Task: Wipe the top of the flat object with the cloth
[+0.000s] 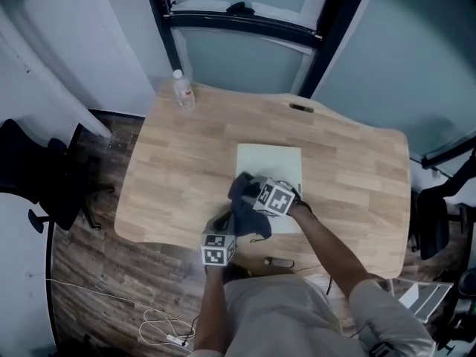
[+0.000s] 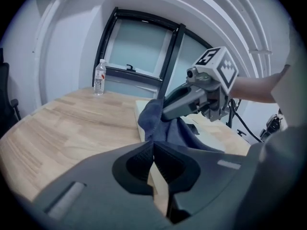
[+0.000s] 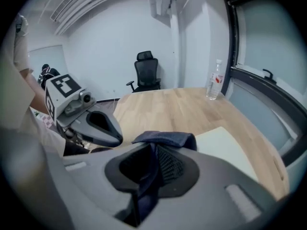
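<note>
A pale flat board (image 1: 269, 162) lies in the middle of the wooden table (image 1: 171, 169). A dark blue cloth (image 1: 249, 218) is bunched over the board's near left corner. My right gripper (image 1: 249, 192) is shut on the cloth (image 3: 165, 139), which runs down between its jaws and folds over their tips, just above the board (image 3: 225, 147). My left gripper (image 1: 223, 225) hovers close by at the table's front, shut with nothing between its pads. In the left gripper view the cloth (image 2: 153, 116) hangs from the right gripper (image 2: 165, 113) just ahead of my left gripper (image 2: 153, 145).
A water bottle (image 1: 184, 91) stands at the far left corner of the table. A small dark item (image 1: 279, 262) lies near the front edge. Office chairs (image 1: 37, 173) stand left of the table, and cables (image 1: 160, 326) lie on the floor.
</note>
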`<control>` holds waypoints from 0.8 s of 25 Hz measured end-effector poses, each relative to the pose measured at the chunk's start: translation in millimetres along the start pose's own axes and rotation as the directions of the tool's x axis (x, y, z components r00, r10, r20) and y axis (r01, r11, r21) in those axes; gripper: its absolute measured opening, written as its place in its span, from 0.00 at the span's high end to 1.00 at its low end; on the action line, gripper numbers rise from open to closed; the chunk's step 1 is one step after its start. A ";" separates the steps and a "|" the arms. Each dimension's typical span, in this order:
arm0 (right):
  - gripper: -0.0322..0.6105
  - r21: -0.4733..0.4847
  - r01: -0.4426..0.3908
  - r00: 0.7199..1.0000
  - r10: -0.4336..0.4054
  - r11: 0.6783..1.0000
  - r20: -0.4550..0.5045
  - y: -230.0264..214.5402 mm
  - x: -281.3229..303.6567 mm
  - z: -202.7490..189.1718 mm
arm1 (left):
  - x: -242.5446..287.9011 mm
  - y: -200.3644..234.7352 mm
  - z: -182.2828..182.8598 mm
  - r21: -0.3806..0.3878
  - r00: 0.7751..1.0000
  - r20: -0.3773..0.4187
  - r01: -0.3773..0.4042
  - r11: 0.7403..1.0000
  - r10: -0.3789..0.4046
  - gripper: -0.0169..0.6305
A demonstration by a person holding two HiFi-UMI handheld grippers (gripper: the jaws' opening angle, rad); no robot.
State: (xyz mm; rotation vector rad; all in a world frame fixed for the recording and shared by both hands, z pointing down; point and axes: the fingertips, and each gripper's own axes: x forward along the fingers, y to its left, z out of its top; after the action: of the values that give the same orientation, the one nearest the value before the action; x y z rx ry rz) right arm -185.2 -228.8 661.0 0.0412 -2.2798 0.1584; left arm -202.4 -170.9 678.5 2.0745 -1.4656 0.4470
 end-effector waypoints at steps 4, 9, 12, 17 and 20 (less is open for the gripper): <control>0.88 0.102 0.121 0.991 -0.126 0.987 0.047 -58.9 -0.9 9.6 | 11.5 8.4 9.9 0.008 1.000 -0.004 0.022 1.000 -0.022 0.96; 0.88 0.129 0.225 0.972 -0.231 0.966 0.039 -113.4 0.1 13.5 | 27.6 11.5 23.8 0.045 0.999 -0.007 0.051 0.998 -0.051 0.96; 0.88 0.122 0.272 0.960 -0.278 0.954 0.032 -139.2 2.8 15.3 | 35.8 9.9 26.9 0.071 0.998 -0.016 0.063 0.995 -0.062 0.96; 0.88 0.098 0.375 0.925 -0.379 0.922 0.015 -176.5 -8.4 16.2 | 39.4 3.5 23.9 0.080 0.995 -0.069 0.083 0.993 -0.077 0.96; 0.88 0.112 0.437 0.898 -0.441 0.893 0.010 -190.2 -25.9 4.0 | 39.7 2.8 20.4 0.103 0.994 -0.085 0.075 0.992 -0.066 0.96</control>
State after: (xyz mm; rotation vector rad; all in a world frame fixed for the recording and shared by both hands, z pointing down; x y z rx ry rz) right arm -155.7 -418.5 658.0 0.6165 -2.2326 0.0401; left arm -192.2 -213.9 685.4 2.1571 -1.3433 0.5855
